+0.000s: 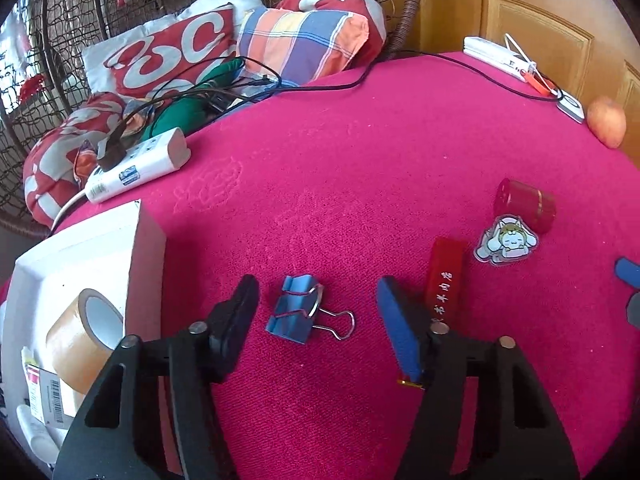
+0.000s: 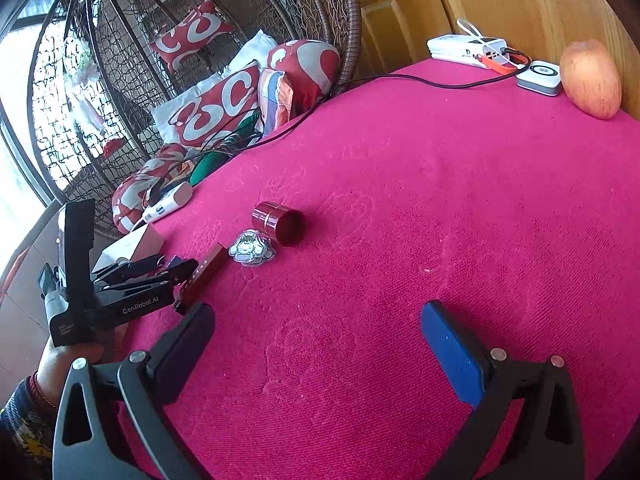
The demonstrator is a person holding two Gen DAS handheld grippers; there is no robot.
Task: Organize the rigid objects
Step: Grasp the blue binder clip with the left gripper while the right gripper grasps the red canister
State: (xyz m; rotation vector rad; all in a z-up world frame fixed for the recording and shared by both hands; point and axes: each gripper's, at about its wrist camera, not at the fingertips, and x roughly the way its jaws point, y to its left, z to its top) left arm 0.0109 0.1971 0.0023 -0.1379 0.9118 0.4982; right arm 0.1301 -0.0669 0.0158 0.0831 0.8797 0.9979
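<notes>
A blue binder clip [image 1: 294, 312] with silver wire handles lies on the pink tablecloth [image 1: 360, 160]. My left gripper [image 1: 317, 286] is open around it, its pads on either side and not touching it. Just right of that gripper lies a red bar with white characters [image 1: 444, 280], then a cartoon cat charm [image 1: 506, 242] and a red cylinder [image 1: 526, 206] on its side. In the right wrist view my right gripper [image 2: 318, 320] is open over bare cloth with nothing between its fingers. That view also shows the left gripper [image 2: 180, 276], the red bar [image 2: 208, 270], the charm [image 2: 252, 248] and the cylinder [image 2: 280, 222].
A white box [image 1: 146, 264] at the left holds a tape roll [image 1: 84, 336] and papers. A power strip [image 1: 136, 168] and cables lie at the table's far left edge. A power bank [image 1: 500, 58], a white puck [image 2: 540, 76] and an apple [image 2: 592, 78] sit far right. A wicker chair with cushions stands behind.
</notes>
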